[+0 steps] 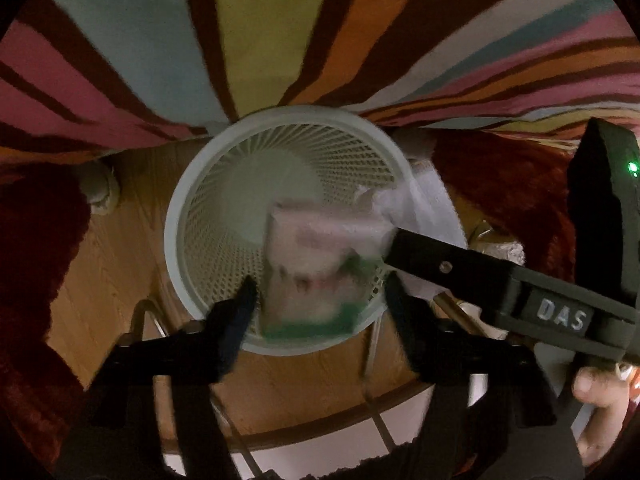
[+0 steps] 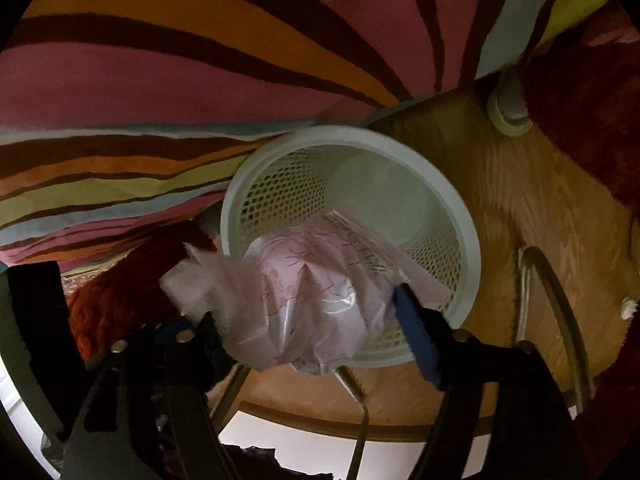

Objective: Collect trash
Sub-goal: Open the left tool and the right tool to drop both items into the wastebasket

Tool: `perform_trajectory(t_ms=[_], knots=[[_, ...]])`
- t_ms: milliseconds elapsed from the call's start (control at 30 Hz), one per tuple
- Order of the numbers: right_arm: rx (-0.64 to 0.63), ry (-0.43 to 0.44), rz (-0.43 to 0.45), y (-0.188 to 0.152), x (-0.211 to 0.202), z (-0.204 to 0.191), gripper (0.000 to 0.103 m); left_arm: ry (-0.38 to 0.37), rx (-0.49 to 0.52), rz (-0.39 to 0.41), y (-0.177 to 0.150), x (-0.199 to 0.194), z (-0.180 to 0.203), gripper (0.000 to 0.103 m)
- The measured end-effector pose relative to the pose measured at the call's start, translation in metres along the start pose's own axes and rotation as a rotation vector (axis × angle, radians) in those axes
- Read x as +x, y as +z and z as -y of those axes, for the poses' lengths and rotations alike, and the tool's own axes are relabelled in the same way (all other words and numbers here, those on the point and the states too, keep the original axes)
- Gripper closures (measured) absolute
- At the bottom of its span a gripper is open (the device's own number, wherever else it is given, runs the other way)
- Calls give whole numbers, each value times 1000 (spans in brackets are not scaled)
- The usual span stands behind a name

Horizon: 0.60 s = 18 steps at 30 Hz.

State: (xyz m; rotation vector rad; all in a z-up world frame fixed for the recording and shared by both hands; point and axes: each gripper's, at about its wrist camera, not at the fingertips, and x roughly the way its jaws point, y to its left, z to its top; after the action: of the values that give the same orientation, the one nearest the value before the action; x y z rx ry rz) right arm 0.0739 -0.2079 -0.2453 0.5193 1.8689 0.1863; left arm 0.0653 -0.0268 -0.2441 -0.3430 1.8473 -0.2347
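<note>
A round wooden table (image 1: 120, 264) with a honey-brown grain fills the middle of both views, its curved edge toward the cameras and thin metal chair or frame legs (image 2: 560, 304) showing near it. Behind the table lies a fabric cover (image 1: 248, 28) in broad stripes of pink, pale blue, yellow-green, orange and dark brown. Deep red fuzzy cushions (image 1: 36, 240) sit at either side. The light is dim.

One pale mesh wastebasket (image 1: 180, 216) stands on the table, seen from above, its lattice wall and plain bottom visible.

There are two pieces of trash. The left gripper (image 1: 320, 296) has its fingers spread apart over the basket's near rim; a blurred white packet with green and red print (image 1: 308, 276) is in the gap between them, above the basket mouth, and whether the fingers touch it cannot be told. The right gripper (image 2: 304, 320) has its fingers wide, with a crumpled translucent pinkish plastic bag (image 2: 304, 292) bulging between them, partly over the basket rim (image 2: 472, 256); whether it is pinched cannot be told.
</note>
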Motion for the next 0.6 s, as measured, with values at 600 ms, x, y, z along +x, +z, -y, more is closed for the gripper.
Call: perform_trajectory(t_ms=[600], knots=[[32, -15, 34, 1, -5, 6, 12, 80, -14, 82, -5, -15, -2, 18]])
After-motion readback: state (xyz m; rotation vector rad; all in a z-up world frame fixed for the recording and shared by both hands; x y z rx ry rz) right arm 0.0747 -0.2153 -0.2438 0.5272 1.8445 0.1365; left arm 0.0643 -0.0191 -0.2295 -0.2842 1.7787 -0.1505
